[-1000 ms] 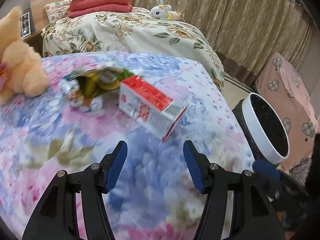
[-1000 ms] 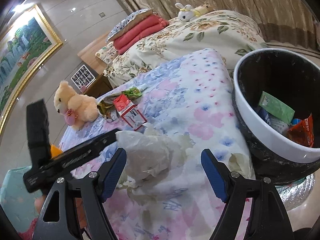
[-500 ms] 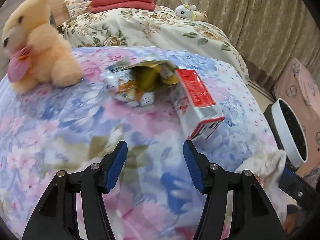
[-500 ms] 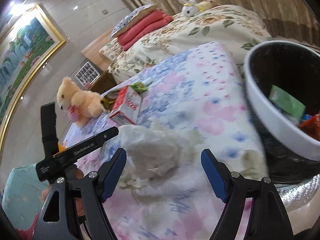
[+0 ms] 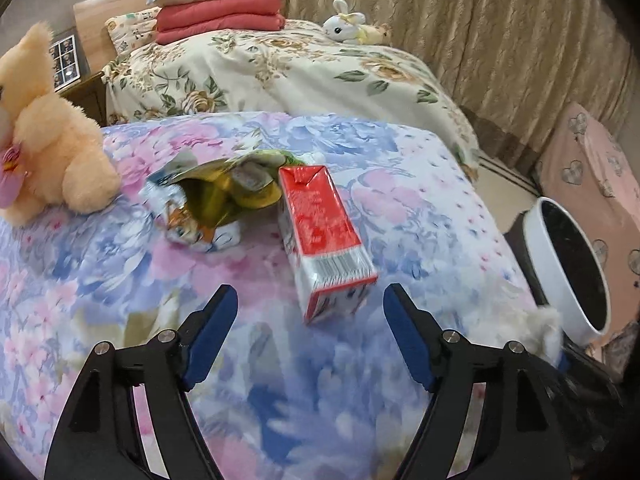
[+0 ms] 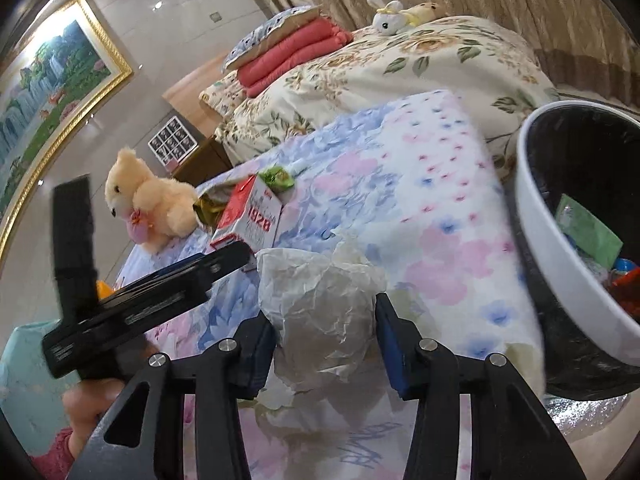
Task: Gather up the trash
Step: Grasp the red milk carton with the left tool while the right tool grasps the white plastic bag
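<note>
A peach-coloured plush teddy bear (image 5: 48,152) sits at the left edge of the bed with the blue and pink floral sheet (image 5: 280,400). Just right of it lies a crumpled gold and green foil snack wrapper (image 5: 216,200), touching the far end of a red and white rectangular drink carton (image 5: 324,236) that lies on its side. The left gripper (image 5: 308,336) hovers just short of the carton's near end; its blue-padded jaws are opening, with nothing between them but the sheet. Further right, at the sheet's edge, a crumpled white plastic bag (image 6: 320,304) sits between the pads of the right gripper (image 6: 324,344), whose jaws are closing on it; both pads already touch its sides. To the right, just off the bed, stands a round white-rimmed waste bin with a black liner (image 6: 536,240), holding a green packet (image 6: 588,232) and red wrappers. Beyond lies a second bed with a cream floral quilt (image 5: 288,68).
</note>
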Motion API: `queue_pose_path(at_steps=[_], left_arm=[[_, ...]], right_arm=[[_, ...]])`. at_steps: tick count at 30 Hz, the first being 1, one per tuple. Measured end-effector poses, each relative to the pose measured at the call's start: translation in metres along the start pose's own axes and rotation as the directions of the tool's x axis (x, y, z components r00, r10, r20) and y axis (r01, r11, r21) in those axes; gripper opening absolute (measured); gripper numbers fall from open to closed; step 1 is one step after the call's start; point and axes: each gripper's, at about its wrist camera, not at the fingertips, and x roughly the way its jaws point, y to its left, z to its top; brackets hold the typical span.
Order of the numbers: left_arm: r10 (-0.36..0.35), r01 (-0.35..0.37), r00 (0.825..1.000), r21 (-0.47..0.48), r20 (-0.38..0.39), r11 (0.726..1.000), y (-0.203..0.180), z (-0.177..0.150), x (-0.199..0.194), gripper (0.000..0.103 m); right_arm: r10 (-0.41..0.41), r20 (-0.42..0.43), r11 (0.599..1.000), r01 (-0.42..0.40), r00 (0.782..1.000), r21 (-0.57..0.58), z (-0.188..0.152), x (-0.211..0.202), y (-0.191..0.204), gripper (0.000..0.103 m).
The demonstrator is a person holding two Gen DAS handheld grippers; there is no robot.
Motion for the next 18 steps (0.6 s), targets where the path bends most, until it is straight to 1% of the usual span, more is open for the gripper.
queue_pose_path(at_steps=[2, 3, 4, 5, 7, 8, 11, 18], left_arm=[[0.020, -0.020, 1.000, -0.001, -0.004, 1.000, -0.003, 0.004, 0.007, 0.077], [0.041, -0.041, 0.999, 0.002, -0.007, 0.999, -0.004, 0.006, 0.011, 0.077], [0.049, -0.049, 0.999, 0.006, -0.007, 0.999, -0.005, 0.007, 0.014, 0.076], [0.052, -0.052, 0.999, 0.010, -0.005, 0.999, -0.005, 0.006, 0.015, 0.072], [0.043, -0.043, 0.999, 0.022, -0.020, 0.999, -0.005, 0.005, 0.019, 0.033], [0.034, -0.033, 0.999, 0.024, -0.034, 0.999, -0.005, 0.003, 0.022, 0.031], [0.027, -0.027, 0.999, 0.030, -0.024, 0.999, -0.004, -0.003, 0.016, 0.031], [-0.064, 0.064, 0.998, 0.061, 0.003, 0.996, -0.011, -0.030, -0.023, 0.030]], right_arm=[[-0.006, 0.004, 1.000, 0.006, 1.000, 0.012, 0.001, -0.002, -0.005, 0.047], [-0.006, 0.005, 1.000, 0.006, 1.000, 0.023, 0.000, -0.003, -0.008, 0.047], [-0.007, 0.006, 0.999, 0.007, 1.000, 0.031, 0.001, -0.003, -0.010, 0.047], [-0.009, 0.009, 0.999, 0.009, 1.000, 0.040, 0.000, -0.005, -0.012, 0.047], [-0.009, 0.014, 0.999, 0.008, 1.000, 0.048, -0.002, -0.007, -0.015, 0.047], [-0.010, 0.016, 0.999, 0.009, 1.000, 0.052, -0.002, -0.007, -0.015, 0.047], [-0.009, 0.024, 0.998, 0.007, 1.000, 0.057, -0.003, -0.013, -0.015, 0.047], [-0.011, 0.055, 0.999, 0.008, 0.998, 0.054, -0.003, -0.028, -0.014, 0.047]])
